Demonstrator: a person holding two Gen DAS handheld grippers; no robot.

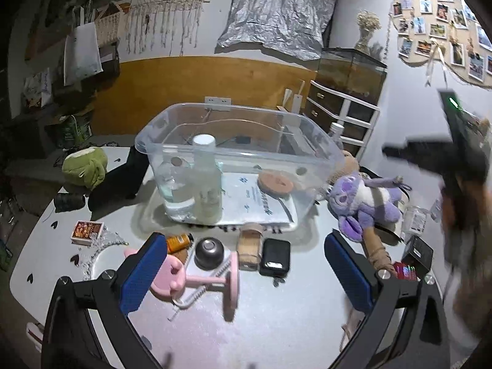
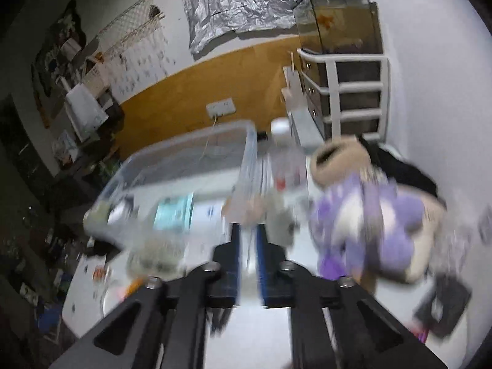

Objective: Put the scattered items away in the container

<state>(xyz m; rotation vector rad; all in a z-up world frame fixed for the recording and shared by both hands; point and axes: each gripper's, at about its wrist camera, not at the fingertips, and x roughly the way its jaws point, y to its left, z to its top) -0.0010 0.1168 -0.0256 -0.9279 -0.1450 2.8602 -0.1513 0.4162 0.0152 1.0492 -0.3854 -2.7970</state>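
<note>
A clear plastic container point(image 1: 233, 113) stands mid-table and holds two bottles point(image 1: 206, 181), a booklet and a round wooden disc point(image 1: 275, 183). My left gripper point(image 1: 246, 273) is open, low over a pink dumbbell-shaped toy point(image 1: 212, 279), a black bell point(image 1: 210, 250), a cork-coloured jar point(image 1: 249, 247) and a black case point(image 1: 274, 256). A purple plush point(image 1: 366, 203) lies right of the container. My right gripper point(image 2: 249, 230), blurred, has its fingers almost together with only a thin slit, near the container point(image 2: 184, 153) corner beside the purple plush point(image 2: 369, 215). It also shows raised at the right point(image 1: 390, 150).
A green frog plush point(image 1: 84, 166), a black spool point(image 1: 69, 201), a card box point(image 1: 87, 230), an orange bottle point(image 1: 177, 241) and a tiara point(image 1: 101, 252) lie on the white table point(image 1: 261, 323). A drawer unit point(image 1: 344, 113) and a fish tank stand behind.
</note>
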